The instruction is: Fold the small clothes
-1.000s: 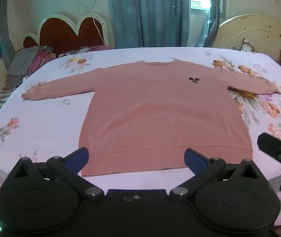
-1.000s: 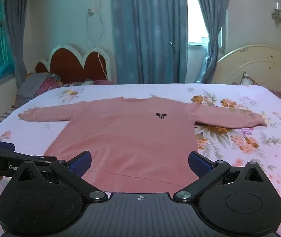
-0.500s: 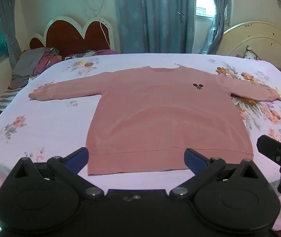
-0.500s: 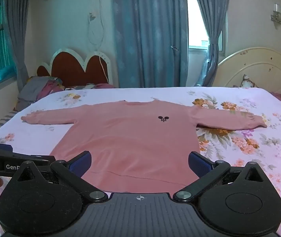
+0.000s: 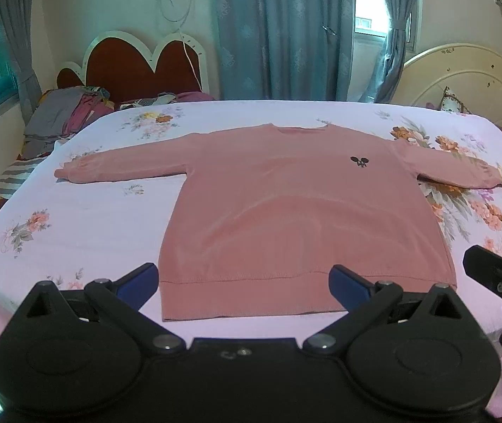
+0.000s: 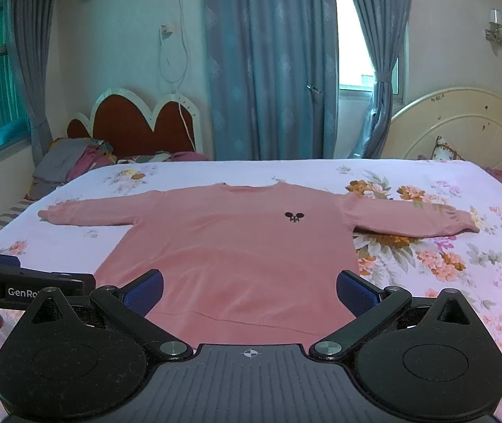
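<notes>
A small pink long-sleeved sweater (image 5: 300, 211) (image 6: 237, 246) lies flat and face up on the floral bedsheet (image 5: 85, 225), both sleeves spread out, hem toward me, a small black emblem on its chest. My left gripper (image 5: 244, 283) hovers open above the hem, holding nothing. My right gripper (image 6: 249, 290) is also open and empty, over the hem's right half. In the left wrist view the right gripper shows as a black part at the right edge; in the right wrist view the left one shows at the left edge.
A pile of grey and pink clothes (image 5: 64, 120) sits at the far left of the bed, by a red heart-shaped headboard (image 5: 138, 67). A cream headboard (image 6: 462, 123) and cushions stand at the right. Blue curtains (image 6: 268, 63) hang behind. The near bed edge lies just under the grippers.
Both grippers have pulled back and tilted up, so the sweater sits lower and smaller in view. Both stay open; the sweater has not moved.
</notes>
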{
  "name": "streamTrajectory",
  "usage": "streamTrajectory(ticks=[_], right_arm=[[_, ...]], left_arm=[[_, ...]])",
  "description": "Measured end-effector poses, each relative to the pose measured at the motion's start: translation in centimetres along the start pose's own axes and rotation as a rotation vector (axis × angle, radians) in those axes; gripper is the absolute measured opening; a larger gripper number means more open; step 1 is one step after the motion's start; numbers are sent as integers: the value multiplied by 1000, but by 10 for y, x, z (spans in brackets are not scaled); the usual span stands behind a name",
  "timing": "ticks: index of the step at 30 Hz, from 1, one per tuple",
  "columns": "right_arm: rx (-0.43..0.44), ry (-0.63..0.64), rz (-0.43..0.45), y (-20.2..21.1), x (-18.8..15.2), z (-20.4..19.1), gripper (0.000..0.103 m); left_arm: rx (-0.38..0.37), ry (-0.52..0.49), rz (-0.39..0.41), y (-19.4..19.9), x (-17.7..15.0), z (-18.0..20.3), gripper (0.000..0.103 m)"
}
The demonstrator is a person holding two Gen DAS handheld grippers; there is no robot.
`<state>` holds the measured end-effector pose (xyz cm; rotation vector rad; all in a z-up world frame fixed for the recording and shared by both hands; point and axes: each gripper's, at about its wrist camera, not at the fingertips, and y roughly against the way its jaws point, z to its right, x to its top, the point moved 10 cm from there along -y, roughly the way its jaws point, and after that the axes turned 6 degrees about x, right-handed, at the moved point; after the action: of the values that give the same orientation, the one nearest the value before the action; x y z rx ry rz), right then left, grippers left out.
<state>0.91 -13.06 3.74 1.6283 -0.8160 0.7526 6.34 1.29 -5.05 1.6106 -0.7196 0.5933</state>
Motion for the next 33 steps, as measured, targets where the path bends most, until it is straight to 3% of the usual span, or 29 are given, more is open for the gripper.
streamTrajectory(ticks=[33], right_arm=[[-16,-15,14,-9,2,17,103]], left_arm=[[-1,1,0,-8,5,-1,103]])
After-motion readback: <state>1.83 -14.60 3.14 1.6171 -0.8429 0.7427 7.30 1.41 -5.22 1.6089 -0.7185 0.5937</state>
